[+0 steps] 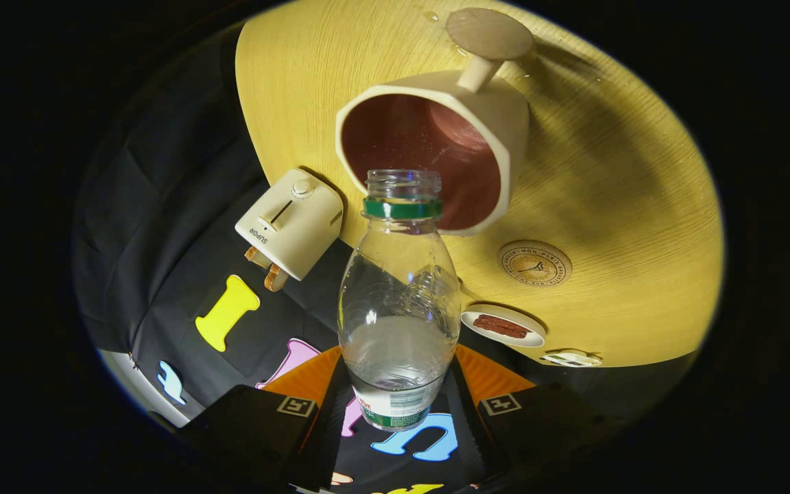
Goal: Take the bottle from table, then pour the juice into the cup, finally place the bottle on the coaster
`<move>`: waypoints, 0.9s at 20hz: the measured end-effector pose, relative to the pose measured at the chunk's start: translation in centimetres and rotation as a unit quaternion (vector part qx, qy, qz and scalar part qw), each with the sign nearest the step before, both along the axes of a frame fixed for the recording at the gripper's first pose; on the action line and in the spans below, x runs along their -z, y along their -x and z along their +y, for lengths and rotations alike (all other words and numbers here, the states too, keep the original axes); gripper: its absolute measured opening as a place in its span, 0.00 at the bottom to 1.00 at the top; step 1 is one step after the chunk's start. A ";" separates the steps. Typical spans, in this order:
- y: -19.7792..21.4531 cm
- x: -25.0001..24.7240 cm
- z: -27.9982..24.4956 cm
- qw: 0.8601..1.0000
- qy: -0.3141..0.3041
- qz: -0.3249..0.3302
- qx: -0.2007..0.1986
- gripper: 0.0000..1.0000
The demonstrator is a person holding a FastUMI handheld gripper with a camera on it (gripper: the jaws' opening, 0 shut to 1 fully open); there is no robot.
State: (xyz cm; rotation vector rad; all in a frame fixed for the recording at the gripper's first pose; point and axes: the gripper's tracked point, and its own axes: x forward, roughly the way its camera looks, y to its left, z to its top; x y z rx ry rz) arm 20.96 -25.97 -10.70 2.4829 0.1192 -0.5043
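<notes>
A clear plastic bottle [398, 309] with a green neck ring and no cap is held between my fingers, and the gripper [398, 406] is shut on its labelled lower part. A little clear liquid lies in the lower half of the bottle. Its open mouth points at the rim of a cream cup [436, 137] with a dark red inside and a stick handle, standing on the yellow wooden table [614, 192]. The whole scene looks tipped over. I see no stream leaving the mouth. A round printed coaster [534, 263] lies on the table beside the cup.
A plain tan disc [489, 33] lies beyond the cup's handle, with drops of liquid near it. A cream toaster [292, 223] holding bread slices stands at the table's edge. A small white plate [503, 326] with brown food and a small white object [571, 357] sit near the coaster.
</notes>
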 end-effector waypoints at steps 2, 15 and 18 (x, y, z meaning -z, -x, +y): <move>-0.1 0.1 0.3 1.000 -0.002 0.001 -0.003 0.72; 1.3 -0.7 1.9 0.994 0.104 0.008 -0.034 0.72; 2.4 -1.9 3.3 0.980 0.189 0.008 -0.064 0.72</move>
